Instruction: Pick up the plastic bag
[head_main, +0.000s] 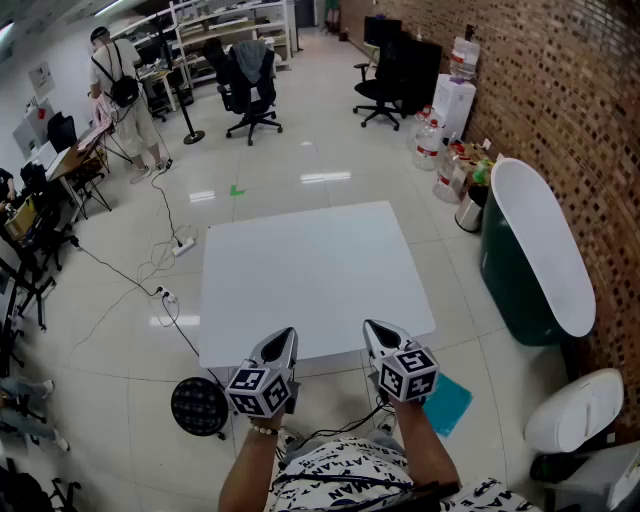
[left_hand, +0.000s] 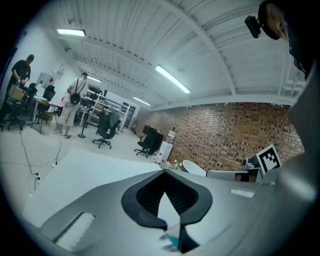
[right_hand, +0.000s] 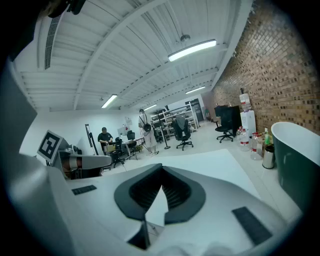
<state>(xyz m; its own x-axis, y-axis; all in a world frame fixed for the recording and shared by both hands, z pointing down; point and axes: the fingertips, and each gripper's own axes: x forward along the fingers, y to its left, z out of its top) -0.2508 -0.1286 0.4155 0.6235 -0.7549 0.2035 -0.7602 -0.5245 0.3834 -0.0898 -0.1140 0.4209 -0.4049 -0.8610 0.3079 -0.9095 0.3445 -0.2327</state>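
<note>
No plastic bag shows on the bare white table (head_main: 310, 280). My left gripper (head_main: 281, 338) and right gripper (head_main: 376, 330) hover side by side over the table's near edge, both tilted upward. Each is shut with nothing between its jaws. In the left gripper view the left gripper (left_hand: 164, 173) has its tips together and points over the table toward the brick wall. The right gripper (right_hand: 161, 167) looks the same in the right gripper view. A flat teal thing (head_main: 446, 404) lies on the floor just right of my right hand; I cannot tell what it is.
A dark green tub with a white rim (head_main: 535, 250) stands right of the table by the brick wall. Water bottles (head_main: 430, 140) and a bin sit behind it. A round black stool (head_main: 199, 405) is at the near left. Cables (head_main: 150, 280), office chairs (head_main: 250, 85) and a person (head_main: 125, 95) are further left.
</note>
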